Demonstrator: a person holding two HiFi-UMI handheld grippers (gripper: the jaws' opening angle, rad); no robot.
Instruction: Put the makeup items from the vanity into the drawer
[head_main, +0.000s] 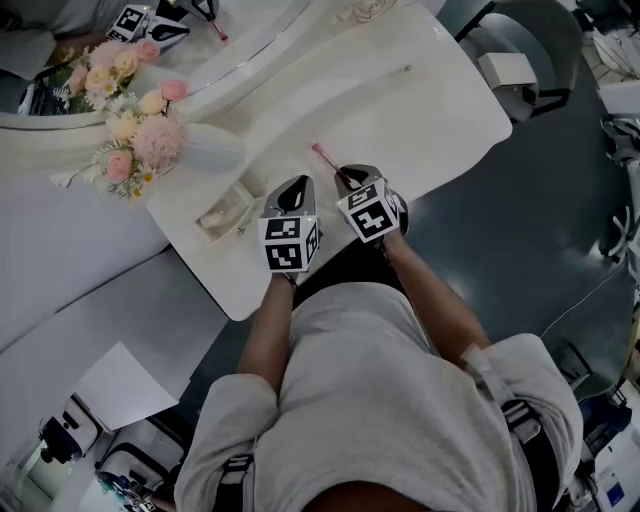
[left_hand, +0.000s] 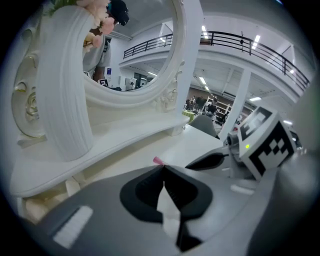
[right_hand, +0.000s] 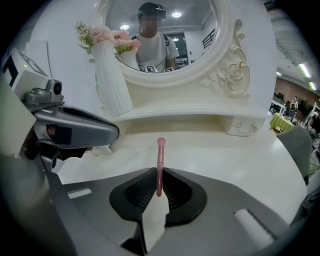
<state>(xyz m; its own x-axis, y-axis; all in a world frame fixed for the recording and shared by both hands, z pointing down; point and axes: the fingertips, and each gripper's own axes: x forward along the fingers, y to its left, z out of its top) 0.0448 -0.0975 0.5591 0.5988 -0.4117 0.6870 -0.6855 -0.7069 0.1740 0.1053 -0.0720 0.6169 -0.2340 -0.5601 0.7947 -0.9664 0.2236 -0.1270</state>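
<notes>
Right hand-held gripper (right_hand: 159, 175): jaws closed narrowly on a slim pink makeup brush (right_hand: 160, 159), gripping it low on the handle; rounded pink tip sticking out past the jaws toward the mirror.
Left hand-held gripper (left_hand: 163, 170): jaw tips pressed together with nothing between them; held just to the left of the right one, marker cubes side by side in the head view.
Makeup brush: carried in the right jaws over the front part of the surface, not in the drawer; pink tip also visible just past the left jaws.
Surface (head_main: 400, 110): glossy white vanity top with a curved front edge, mostly bare near the grippers.
Drawer (head_main: 225, 215): small, pulled open, just left of the left hand-held gripper; pale contents too small to identify.
Vase (right_hand: 112, 85): tall, white, ribbed, upright on the raised shelf at the left, holding pink and cream flowers (head_main: 140, 130).
Mirror (right_hand: 160, 35): oval, in an ornate white frame, behind the shelf; reflects the person and both marker cubes.
Chair (head_main: 520, 60): grey, beyond the right end of the vanity.
</notes>
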